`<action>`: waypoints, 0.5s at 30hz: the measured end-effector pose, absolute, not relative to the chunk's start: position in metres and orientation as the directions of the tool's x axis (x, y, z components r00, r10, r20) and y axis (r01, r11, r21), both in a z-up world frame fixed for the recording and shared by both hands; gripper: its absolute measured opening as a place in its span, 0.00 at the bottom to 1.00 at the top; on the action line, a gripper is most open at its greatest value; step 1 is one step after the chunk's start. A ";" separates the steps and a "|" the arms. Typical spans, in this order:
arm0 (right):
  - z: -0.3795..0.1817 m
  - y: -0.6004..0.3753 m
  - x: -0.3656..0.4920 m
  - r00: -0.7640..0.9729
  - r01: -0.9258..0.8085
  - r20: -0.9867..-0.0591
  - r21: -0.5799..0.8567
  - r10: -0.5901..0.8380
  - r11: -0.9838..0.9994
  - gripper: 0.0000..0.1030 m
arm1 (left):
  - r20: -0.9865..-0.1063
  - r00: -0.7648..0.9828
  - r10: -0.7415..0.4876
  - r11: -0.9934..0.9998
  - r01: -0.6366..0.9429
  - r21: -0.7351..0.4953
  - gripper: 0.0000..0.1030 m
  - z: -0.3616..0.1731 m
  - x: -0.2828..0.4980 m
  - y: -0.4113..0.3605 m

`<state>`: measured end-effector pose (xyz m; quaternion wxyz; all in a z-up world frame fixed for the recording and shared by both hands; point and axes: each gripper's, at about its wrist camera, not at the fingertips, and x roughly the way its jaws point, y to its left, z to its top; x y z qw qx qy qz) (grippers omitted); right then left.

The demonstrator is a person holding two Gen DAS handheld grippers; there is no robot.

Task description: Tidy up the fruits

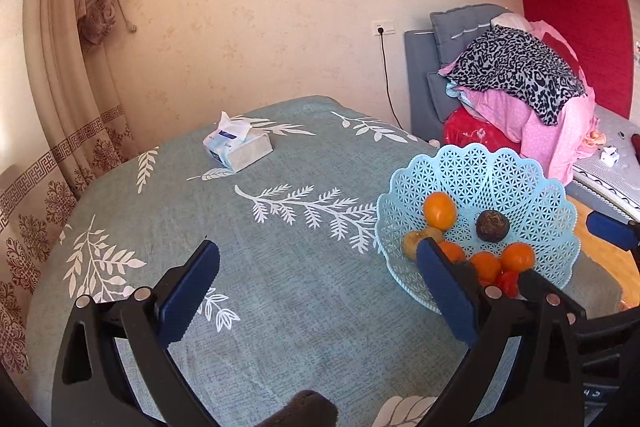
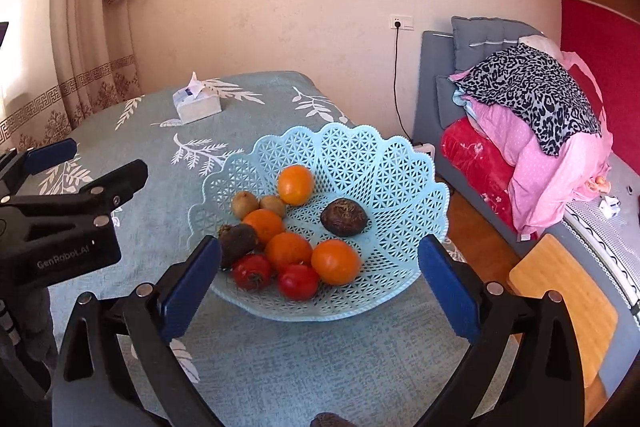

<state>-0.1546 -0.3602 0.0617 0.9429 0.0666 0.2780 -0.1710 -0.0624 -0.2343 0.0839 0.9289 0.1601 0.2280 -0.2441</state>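
A light blue lattice basket (image 2: 384, 163) stands on the table near its right edge; it also shows in the left wrist view (image 1: 492, 171). It holds several oranges (image 2: 335, 261), two tomatoes (image 2: 298, 281), two kiwis (image 2: 245, 203) and two dark brown fruits (image 2: 344, 217). My right gripper (image 2: 320, 279) is open and empty, its fingers either side of the basket's near rim. My left gripper (image 1: 318, 279) is open and empty over the bare cloth, left of the basket. The left gripper shows in the right wrist view (image 2: 60, 163).
The table wears a teal cloth with white leaves (image 1: 280, 287). A tissue box (image 1: 238, 147) sits at the far side. A bed with piled bedding (image 2: 532, 131) stands right of the table. A wooden stool (image 2: 564, 303) is by the table's right edge. Curtains hang at left.
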 end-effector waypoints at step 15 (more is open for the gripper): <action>0.053 -0.345 -0.147 0.784 0.335 -0.553 -0.005 -0.281 0.942 0.97 | -0.451 0.825 -0.340 0.832 0.488 0.264 0.95 0.084 -0.081 -0.223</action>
